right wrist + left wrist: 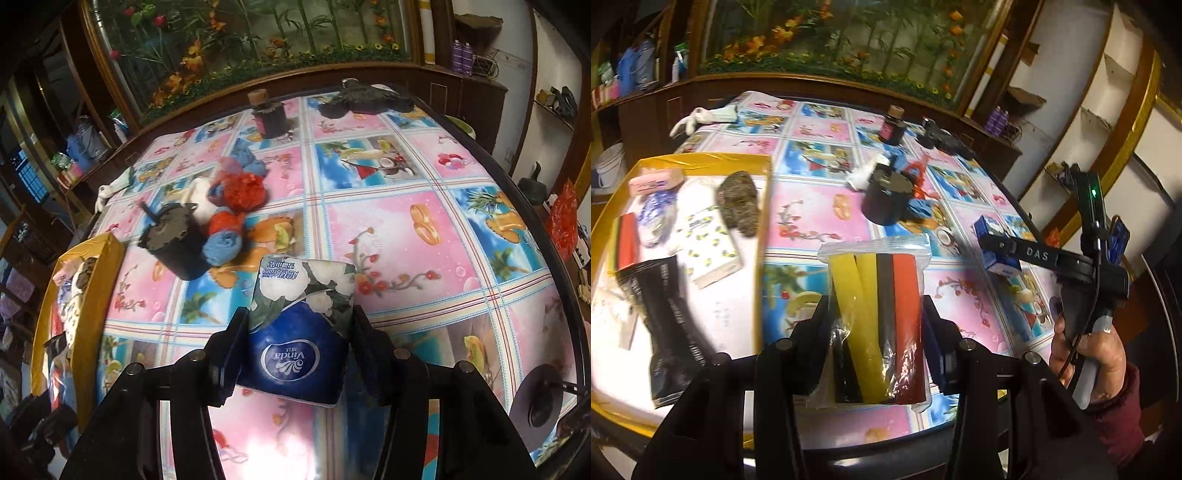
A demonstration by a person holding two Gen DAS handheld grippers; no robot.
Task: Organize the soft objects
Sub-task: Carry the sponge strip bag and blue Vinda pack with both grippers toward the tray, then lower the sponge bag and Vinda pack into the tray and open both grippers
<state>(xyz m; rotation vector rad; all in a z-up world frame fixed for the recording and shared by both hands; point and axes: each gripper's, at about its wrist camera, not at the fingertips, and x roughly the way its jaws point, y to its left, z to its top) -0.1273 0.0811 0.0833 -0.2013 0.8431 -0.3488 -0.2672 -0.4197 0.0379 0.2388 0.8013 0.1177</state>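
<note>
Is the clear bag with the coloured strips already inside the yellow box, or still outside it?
Outside. The clear bag sits between the left tool's fingers, above the tablecloth, right of the yellow box.

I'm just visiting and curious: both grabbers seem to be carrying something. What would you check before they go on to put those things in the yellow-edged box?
1. Left gripper closed on the clear bag of coloured strips: ok, pads press on both sides.
2. Right gripper closed on the blue tissue pack: ok.
3. Both items off the table: cannot tell.
4. Free space in the yellow-edged box: ok, bare white floor shows near the black packet.
5. Way to the box clear of the black cup: ok, it stands further back.
6. Bag sealed: cannot tell.
</note>
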